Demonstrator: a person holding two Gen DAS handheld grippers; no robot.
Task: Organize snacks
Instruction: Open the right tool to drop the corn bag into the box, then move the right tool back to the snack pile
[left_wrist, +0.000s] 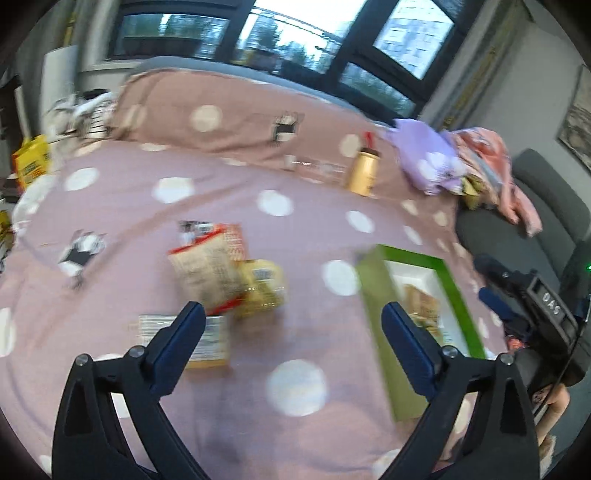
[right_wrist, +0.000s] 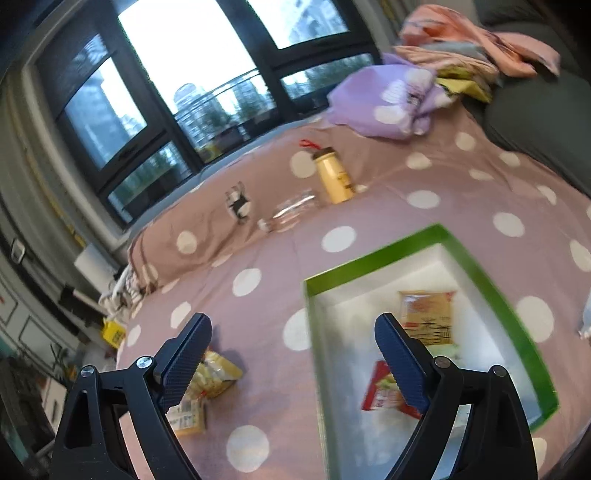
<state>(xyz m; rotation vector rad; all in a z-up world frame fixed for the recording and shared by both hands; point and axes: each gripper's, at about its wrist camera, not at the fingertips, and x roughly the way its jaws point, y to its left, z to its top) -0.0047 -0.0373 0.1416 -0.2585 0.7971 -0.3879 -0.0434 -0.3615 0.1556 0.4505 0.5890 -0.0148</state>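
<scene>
Surface: a bed under a pink polka-dot cover (left_wrist: 221, 173), with dark-framed windows (right_wrist: 173, 107) across the top of both frames and a grey sofa (right_wrist: 535, 107) at upper right.

Clothing pile (left_wrist: 476, 162), purple and pink, sat at the cover's upper-right edge. A yellow bottle (right_wrist: 334, 177) stood tilted near centre-top, a clear bottle (right_wrist: 291, 210) lying just beside it.

The green-rimmed box (right_wrist: 491, 266) lay open at lower right of the right wrist view. Bare cover separated it from the loose snack packets (left_wrist: 225, 273) at centre-left of the left wrist view.

Left gripper (left_wrist: 293, 321) hovered above the cover, fingers spread apart and holding nothing; right gripper (right_wrist: 293, 332) likewise spread wide and empty over the box's near-left wall.

Only the right wrist view showed the box interior: a tan packet (right_wrist: 428, 314) and a red packet (right_wrist: 384, 395) on its white floor. Only the left wrist view showed the other gripper's black body (left_wrist: 539, 314) at right edge and a yellow bag (left_wrist: 33, 162) at far left. Both frames were motion-blurred.
</scene>
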